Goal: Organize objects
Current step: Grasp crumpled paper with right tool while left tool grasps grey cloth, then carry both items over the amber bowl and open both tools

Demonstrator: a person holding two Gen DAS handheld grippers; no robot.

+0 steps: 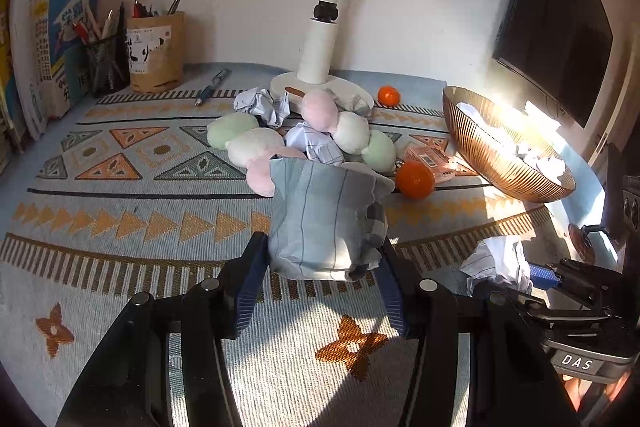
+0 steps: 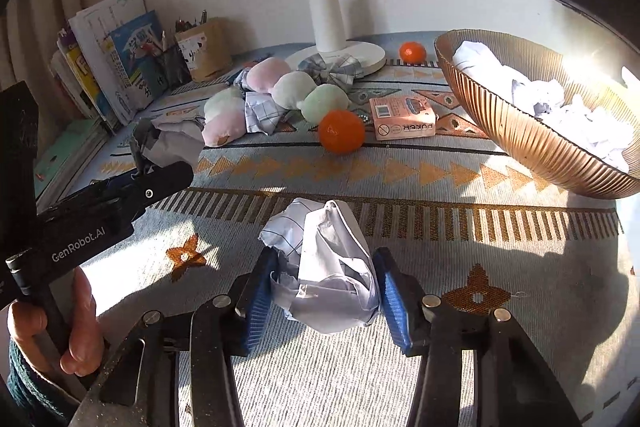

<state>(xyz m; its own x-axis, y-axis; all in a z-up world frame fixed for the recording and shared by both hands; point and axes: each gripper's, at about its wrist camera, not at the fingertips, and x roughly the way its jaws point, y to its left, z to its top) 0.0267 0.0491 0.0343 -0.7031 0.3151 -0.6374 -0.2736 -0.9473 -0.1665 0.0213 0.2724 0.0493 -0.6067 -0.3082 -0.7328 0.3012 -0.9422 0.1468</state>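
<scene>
The left gripper (image 1: 320,267) is clenched on a crumpled ball of grey-blue lined paper (image 1: 324,219), both blue pads pressed to its sides, held above the patterned woven tablecloth (image 1: 120,195). The right gripper (image 2: 326,291) grasps a second crumpled ball of white checked paper (image 2: 328,267), which sits squarely between its 2 fingers. From that claw, the ribbed copper-coloured bowl (image 2: 520,131) holding more paper balls lies at 2 o'clock, and an orange tangerine (image 2: 341,131) at 12 o'clock.
</scene>
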